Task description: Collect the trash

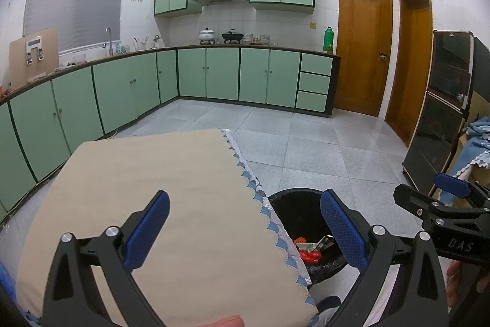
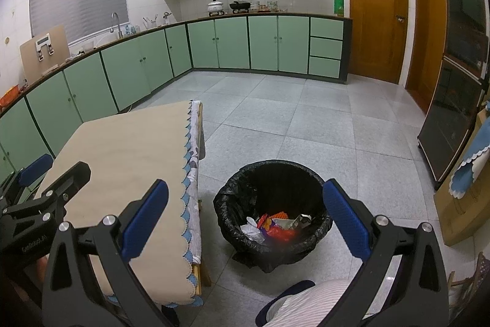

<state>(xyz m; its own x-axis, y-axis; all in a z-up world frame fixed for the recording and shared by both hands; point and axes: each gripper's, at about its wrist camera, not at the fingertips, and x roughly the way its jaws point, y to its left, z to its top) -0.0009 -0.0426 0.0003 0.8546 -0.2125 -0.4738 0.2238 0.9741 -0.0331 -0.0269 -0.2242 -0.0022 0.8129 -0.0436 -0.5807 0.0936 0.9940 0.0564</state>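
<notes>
A black-lined trash bin stands on the floor right of the table; it holds red wrappers and crumpled paper. It shows partly in the left wrist view, with red trash inside. My left gripper is open and empty over the beige table cloth. My right gripper is open and empty above the bin. Each gripper shows in the other's view: the right one and the left one.
Green kitchen cabinets run along the left and back walls. Two wooden doors are at the back right. A dark glass cabinet and a cardboard box with blue cloth stand at the right. The person's knee is below.
</notes>
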